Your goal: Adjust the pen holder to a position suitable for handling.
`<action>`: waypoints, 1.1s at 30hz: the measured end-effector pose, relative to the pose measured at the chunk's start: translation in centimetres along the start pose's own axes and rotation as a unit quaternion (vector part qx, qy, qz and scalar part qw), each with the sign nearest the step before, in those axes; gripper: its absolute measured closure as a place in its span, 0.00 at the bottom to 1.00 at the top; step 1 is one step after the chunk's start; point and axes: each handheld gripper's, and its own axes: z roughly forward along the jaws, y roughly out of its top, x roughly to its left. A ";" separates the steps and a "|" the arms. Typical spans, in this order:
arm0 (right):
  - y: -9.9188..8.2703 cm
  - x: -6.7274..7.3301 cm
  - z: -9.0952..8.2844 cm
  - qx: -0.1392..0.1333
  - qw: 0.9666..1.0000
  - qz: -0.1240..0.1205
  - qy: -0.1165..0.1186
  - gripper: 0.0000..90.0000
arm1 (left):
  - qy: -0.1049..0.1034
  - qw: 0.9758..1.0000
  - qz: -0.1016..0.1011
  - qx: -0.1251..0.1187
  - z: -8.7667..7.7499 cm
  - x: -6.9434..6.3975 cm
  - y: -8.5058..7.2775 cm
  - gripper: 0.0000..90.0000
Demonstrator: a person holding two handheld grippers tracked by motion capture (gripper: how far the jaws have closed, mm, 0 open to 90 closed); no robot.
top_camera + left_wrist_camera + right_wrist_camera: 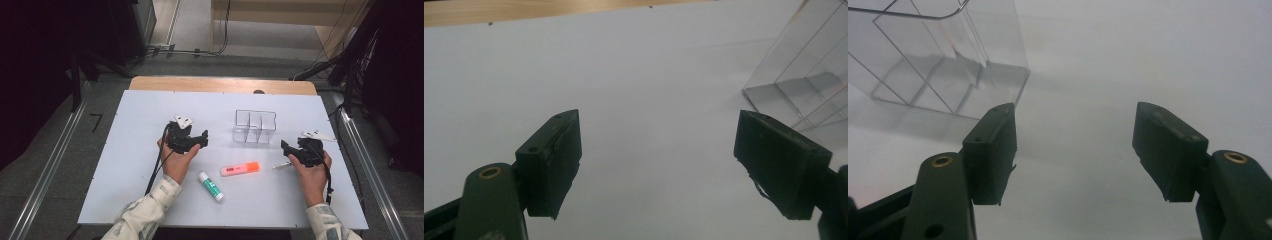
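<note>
I'm hovering both grippers, left gripper (pixel 204 139) and right gripper (pixel 285 147), spread wide and empty, risking knocking the light clear organizer (pixel 254 126) while reaching the highlighter (pixel 240 168).

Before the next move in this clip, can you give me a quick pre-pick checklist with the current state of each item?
1. Left gripper jaws open, nothing between them: ok.
2. Right gripper jaws open, nothing between them: ok.
3. Clear organizer upright, compartments empty: ok.
4. Orange highlighter lying free on the table: ok.
5. Glue stick lying free, apart from the highlighter: ok.
6. Small object beside the right gripper, identity: cannot tell.
</note>
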 end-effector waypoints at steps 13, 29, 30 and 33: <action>-1.4 0.0 -1.7 -0.003 1.000 0.003 -0.006 0.36 | 0.021 1.000 -0.014 0.001 -2.8 3.2 -2.1 0.20; -2.6 -1.1 -3.4 -0.005 1.000 0.015 -0.010 0.35 | 0.052 0.998 -0.041 0.005 -5.1 6.4 -4.7 0.20; -2.7 -1.1 -3.5 -0.005 1.000 0.016 -0.011 0.35 | 0.052 0.998 -0.040 0.005 -5.1 6.4 -4.7 0.20; -2.9 -1.3 -3.6 -0.002 1.000 0.016 -0.011 0.35 | 0.051 0.998 -0.040 0.006 -5.1 6.3 -4.7 0.20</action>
